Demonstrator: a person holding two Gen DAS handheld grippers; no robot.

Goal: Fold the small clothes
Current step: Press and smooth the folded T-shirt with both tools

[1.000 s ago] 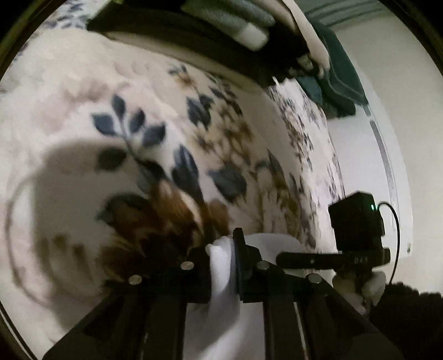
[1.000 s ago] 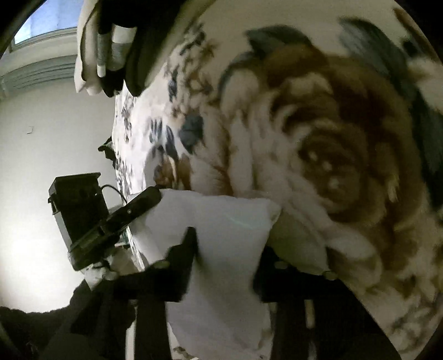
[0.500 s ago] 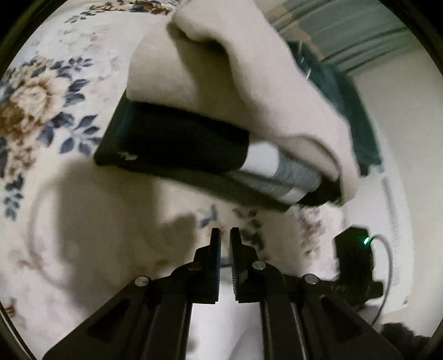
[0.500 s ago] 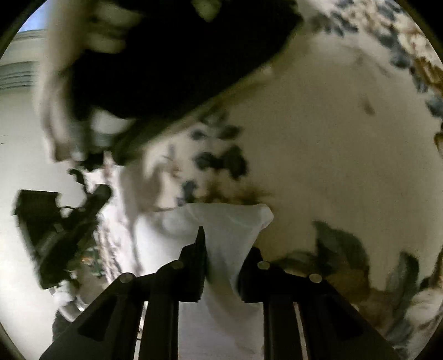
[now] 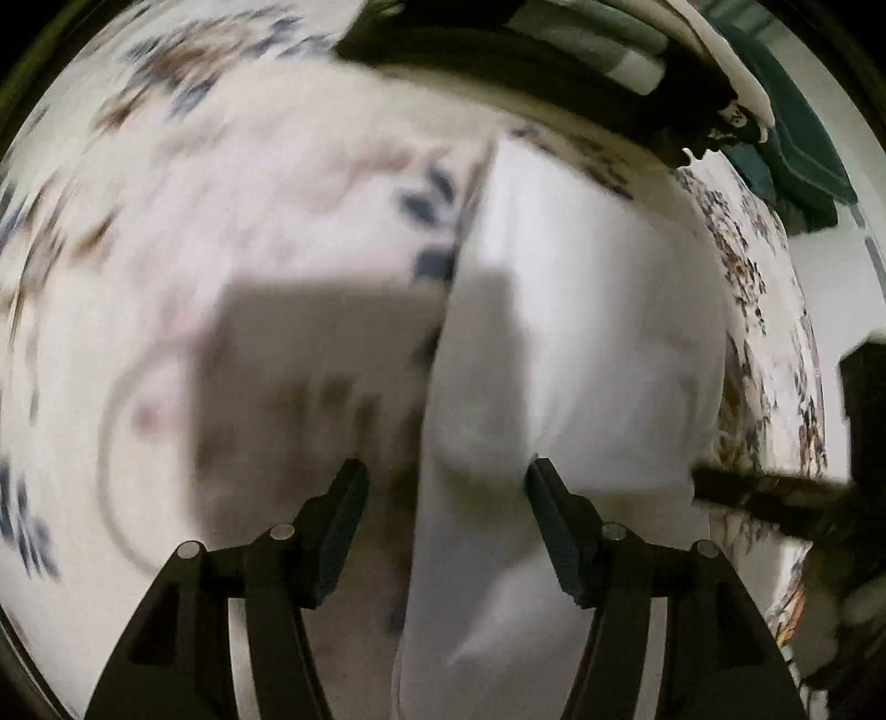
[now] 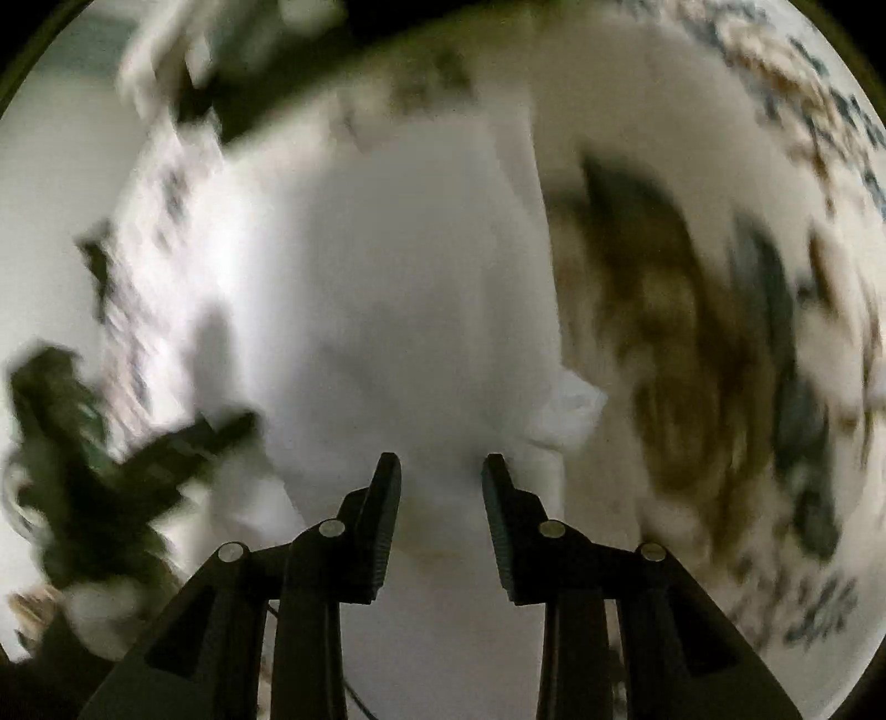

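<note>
A small white garment (image 5: 581,332) lies flat on the floral bedspread (image 5: 221,221); it also shows in the right wrist view (image 6: 387,304). My left gripper (image 5: 446,482) is open and empty above the garment's left edge, jaws wide apart. My right gripper (image 6: 441,473) is open and empty above the garment's near edge. A small bunched corner (image 6: 570,410) sticks up at the garment's right side. Both views are blurred by motion.
A stack of folded clothes (image 5: 581,50), dark, grey and cream, lies at the far side of the bed. A dark green cloth (image 5: 797,149) lies behind it. The other gripper's black body (image 5: 775,493) shows at the right. A white wall is beyond the bed.
Both grippers have let go of the white garment and opened. The garment now lies spread on the bedspread, and both grippers have drawn back over it.
</note>
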